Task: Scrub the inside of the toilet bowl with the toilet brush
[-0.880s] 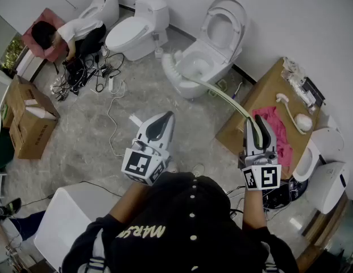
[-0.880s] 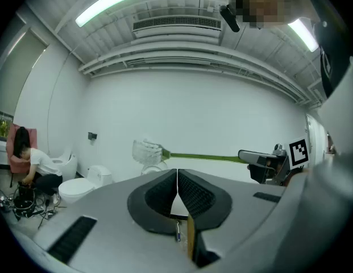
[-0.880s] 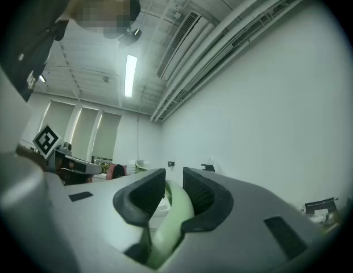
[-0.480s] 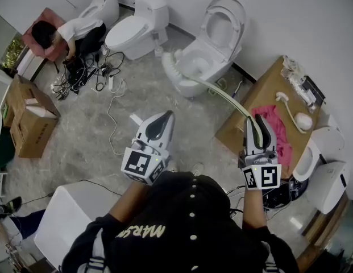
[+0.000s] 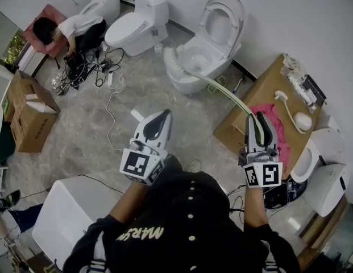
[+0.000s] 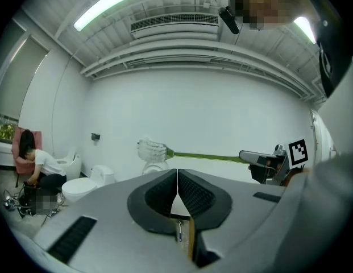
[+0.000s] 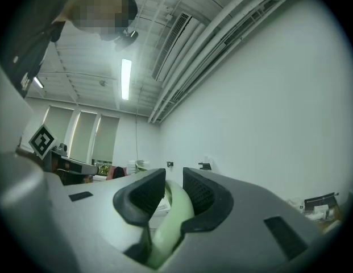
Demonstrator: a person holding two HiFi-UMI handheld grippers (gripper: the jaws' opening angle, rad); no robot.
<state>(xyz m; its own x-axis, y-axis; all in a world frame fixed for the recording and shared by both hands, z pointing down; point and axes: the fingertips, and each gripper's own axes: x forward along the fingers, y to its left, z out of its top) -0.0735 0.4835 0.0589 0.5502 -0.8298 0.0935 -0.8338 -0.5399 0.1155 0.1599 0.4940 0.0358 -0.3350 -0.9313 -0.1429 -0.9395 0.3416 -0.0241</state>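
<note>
Head view looks steeply down on a grey marbled floor (image 5: 91,147) in a white-walled room, where a person holds a gripper out in each hand. Well ahead of both pairs of fingers stands an open white toilet (image 5: 185,84), its seat and lid (image 5: 221,24) tipped up against the wall. The bowl looks pale and clean, though any water or dirt inside is too small to tell. Just to the right of the right fingers a brown board (image 5: 267,90) lies on the floor with a pink cloth (image 5: 281,135) on it. The toilet brush (image 5: 221,92) has a long, curved green handle that runs from the right fingers forward and leftward to the toilet. Its white bristle head (image 5: 171,60) sits at the bowl's left rim. In the left gripper view the bristle head (image 6: 152,149) hangs in the air above the toilet, so it appears to be over the edge, not down inside. The right gripper (image 5: 257,120) has its fingers (image 7: 206,197) clamped on the end of the green handle, which fills the narrow gap between them. The left gripper (image 5: 165,115) is empty, its fingers (image 6: 196,195) pressed together with nothing between, off to the left of the right fingers and well short of the toilet. By my judgement the brush is in hand and at the bowl, but the scrubbing of the inside is all left to do.
</note>
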